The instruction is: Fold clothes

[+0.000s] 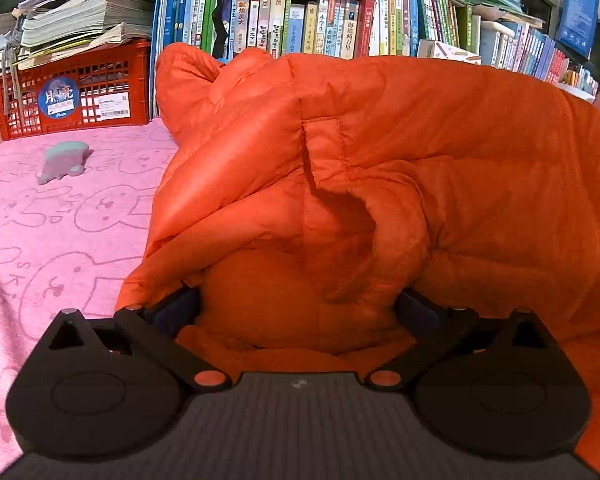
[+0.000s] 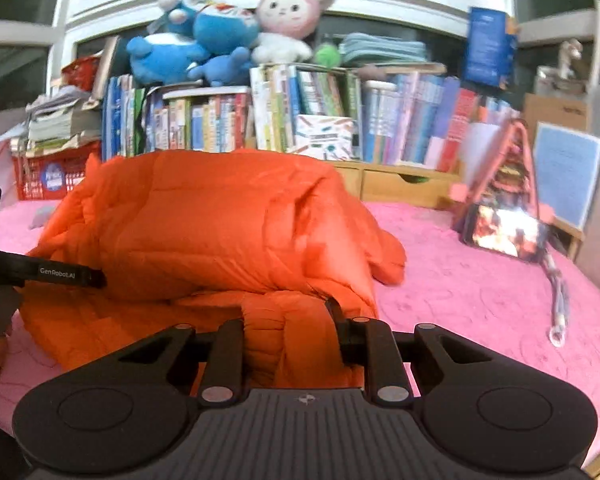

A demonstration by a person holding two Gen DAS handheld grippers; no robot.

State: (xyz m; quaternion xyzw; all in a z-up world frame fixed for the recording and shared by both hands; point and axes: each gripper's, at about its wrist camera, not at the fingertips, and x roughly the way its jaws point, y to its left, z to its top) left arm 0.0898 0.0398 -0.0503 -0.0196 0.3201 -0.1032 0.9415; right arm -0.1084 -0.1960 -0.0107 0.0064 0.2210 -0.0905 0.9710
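**Open bed on both flanks, wall of books behind**

The orange puffer jacket (image 2: 204,232) bulks mid-bed. Right of it the pink blanket (image 2: 460,300) lies open up to a tilted picture book (image 2: 504,224). Left, only a small grey toy (image 1: 62,162) before the red crate (image 1: 76,92). Bookshelves (image 2: 300,120) block the rear.

A pink bunny-print cover (image 1: 60,216) spreads over the table. The orange jacket (image 2: 204,216) lies bunched on it. Left of the jacket sits a small grey-green toy (image 1: 62,162), and behind that a red crate (image 1: 76,96). Right of the jacket stands a patterned bag (image 2: 504,228), with wooden drawers (image 2: 404,186) behind.
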